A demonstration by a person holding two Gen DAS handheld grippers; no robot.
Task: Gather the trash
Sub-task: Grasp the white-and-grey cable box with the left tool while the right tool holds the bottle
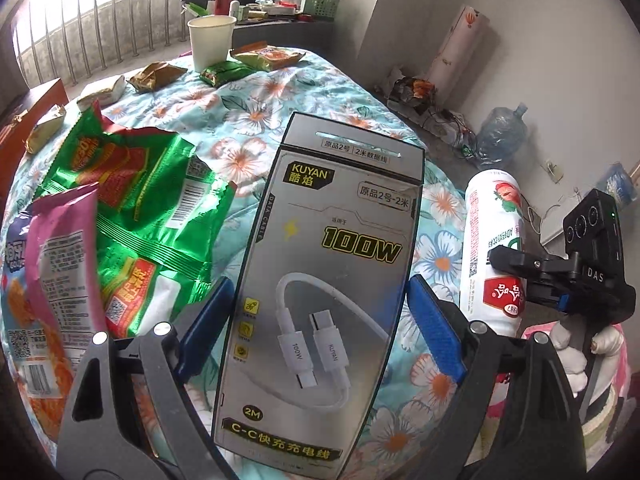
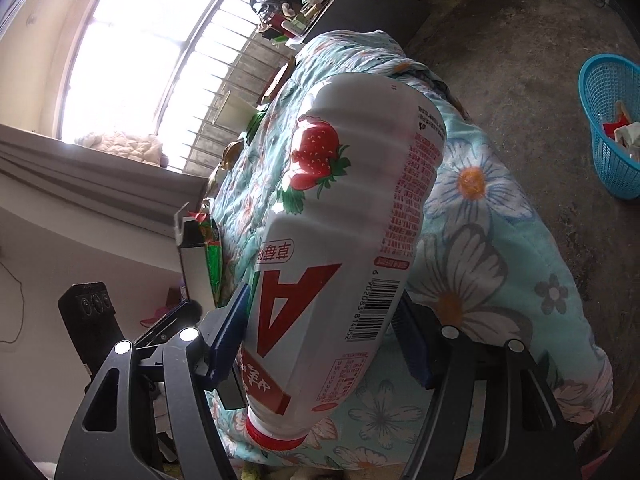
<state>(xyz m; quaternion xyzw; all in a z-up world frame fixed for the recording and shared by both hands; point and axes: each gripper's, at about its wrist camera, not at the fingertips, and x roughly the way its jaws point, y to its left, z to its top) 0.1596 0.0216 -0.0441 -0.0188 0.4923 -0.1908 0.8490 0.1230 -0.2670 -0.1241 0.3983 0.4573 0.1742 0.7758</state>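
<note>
Left gripper (image 1: pixel 320 320) clamps the cable box (image 1: pixel 320 280) above the quilt (image 1: pixel 256 96). Right gripper (image 2: pixel 324 340) clamps the bottle (image 2: pixel 344 248) beside the quilt, cap toward the camera.

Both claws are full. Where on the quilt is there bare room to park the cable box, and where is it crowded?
Bare quilt lies between the paper cup and the top of the cable box, running right to the bed edge. Crowded: the green wrapper and pink wrapper at left, small packets beside the cup. The strawberry bottle fills the right claw.
</note>
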